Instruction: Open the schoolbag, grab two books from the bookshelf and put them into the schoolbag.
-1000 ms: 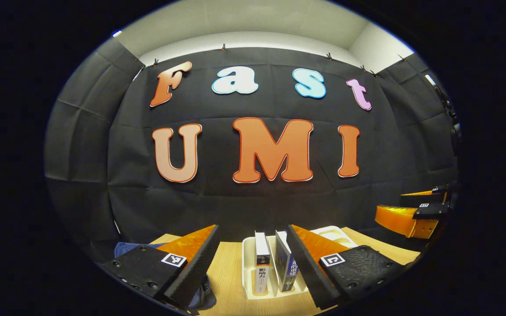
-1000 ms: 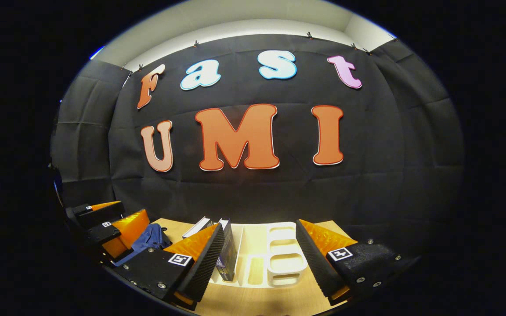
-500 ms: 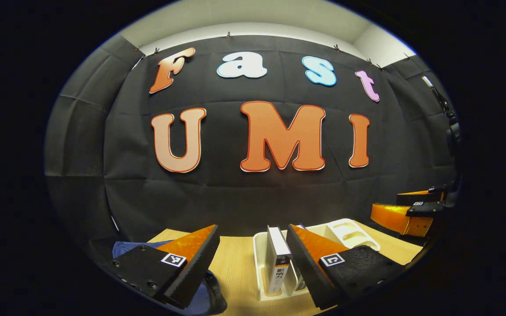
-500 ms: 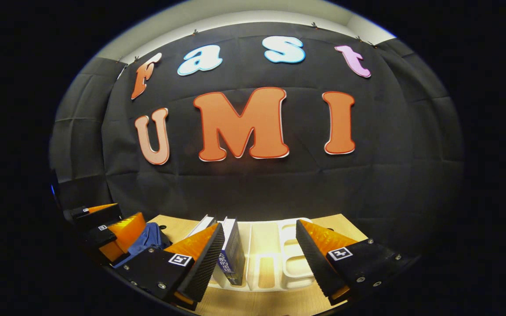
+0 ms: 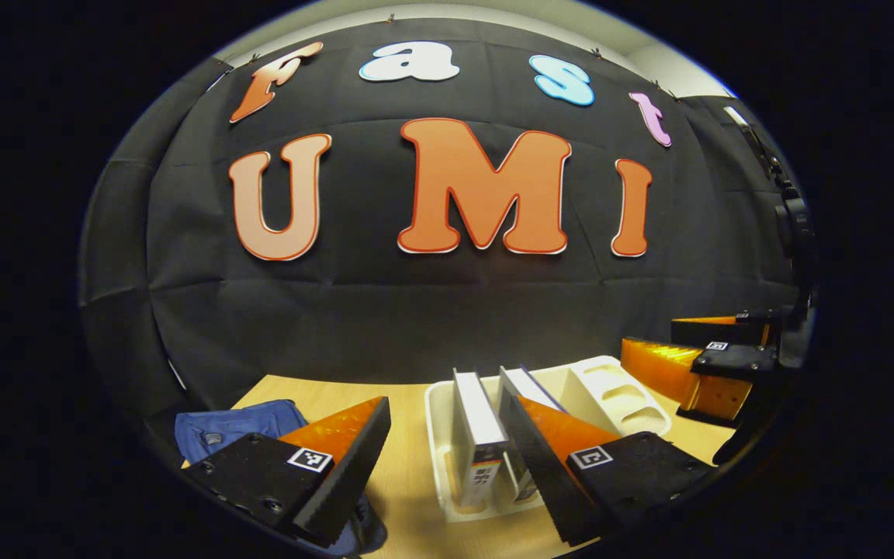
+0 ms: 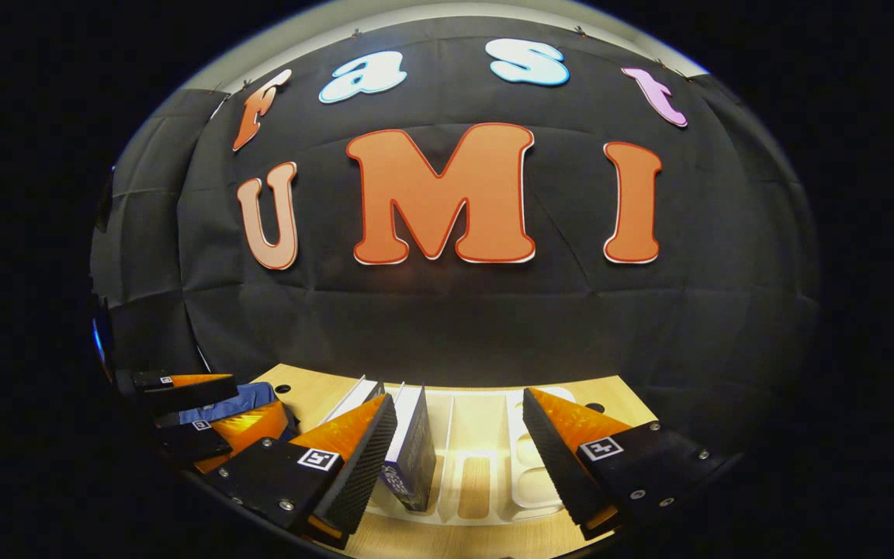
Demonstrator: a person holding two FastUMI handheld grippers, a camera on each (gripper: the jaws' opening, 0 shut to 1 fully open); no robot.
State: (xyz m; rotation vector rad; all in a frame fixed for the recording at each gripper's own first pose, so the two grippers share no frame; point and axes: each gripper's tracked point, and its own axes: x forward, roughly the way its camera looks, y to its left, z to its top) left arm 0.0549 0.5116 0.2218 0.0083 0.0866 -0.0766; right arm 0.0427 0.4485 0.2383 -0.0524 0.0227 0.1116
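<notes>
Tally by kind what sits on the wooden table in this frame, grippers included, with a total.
Books: 2, a white-spined one and a dark-covered one
Bookshelf: 1
Schoolbag: 1
Grippers: 2, left gripper and right gripper, both open
Total: 6

Two books are standing in one white rack point(image 5: 447, 404) on the one wooden table point(image 5: 404, 473): a white-spined book point(image 5: 478, 435) and a dark book point(image 6: 414, 450) beside it. One blue bag point(image 5: 233, 427) is lying on the table's left. Two grippers are showing, left gripper point(image 5: 447, 404) and right gripper point(image 6: 459, 404), each spreading two fingers.
</notes>
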